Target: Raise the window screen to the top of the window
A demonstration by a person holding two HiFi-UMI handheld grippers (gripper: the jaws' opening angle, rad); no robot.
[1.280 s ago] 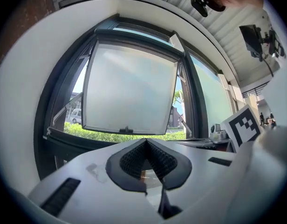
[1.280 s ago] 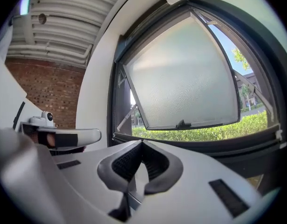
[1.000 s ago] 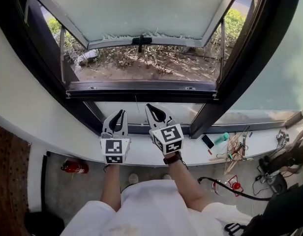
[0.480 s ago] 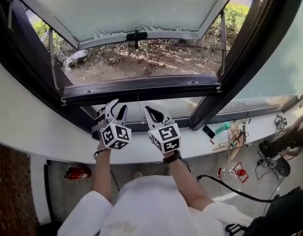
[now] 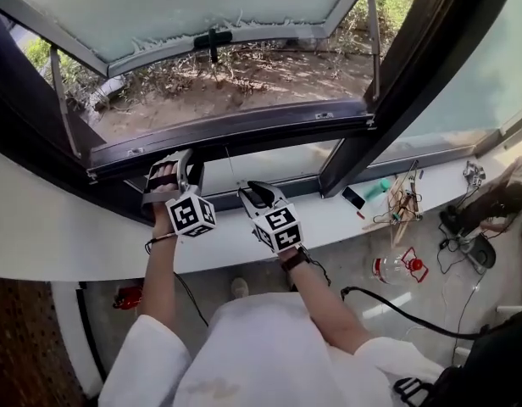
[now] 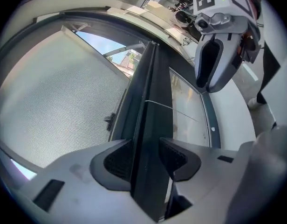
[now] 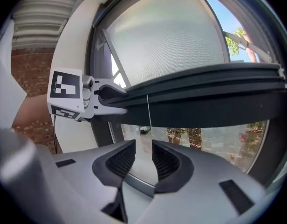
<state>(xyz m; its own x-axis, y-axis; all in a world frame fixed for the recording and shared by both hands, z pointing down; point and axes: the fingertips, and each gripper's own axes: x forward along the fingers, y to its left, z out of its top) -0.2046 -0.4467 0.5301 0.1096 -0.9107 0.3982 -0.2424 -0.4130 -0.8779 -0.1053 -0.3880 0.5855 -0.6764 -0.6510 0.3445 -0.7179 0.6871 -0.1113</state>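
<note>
Astride the dark rail (image 6: 150, 101), left gripper (image 6: 144, 157) jaws opening, right gripper (image 7: 143, 160) opening, empty

We see fine, matt woven mesh on the screen (image 6: 59, 97); the bar (image 6: 150, 125) just ahead looks smooth, dark, satin metal.
</note>
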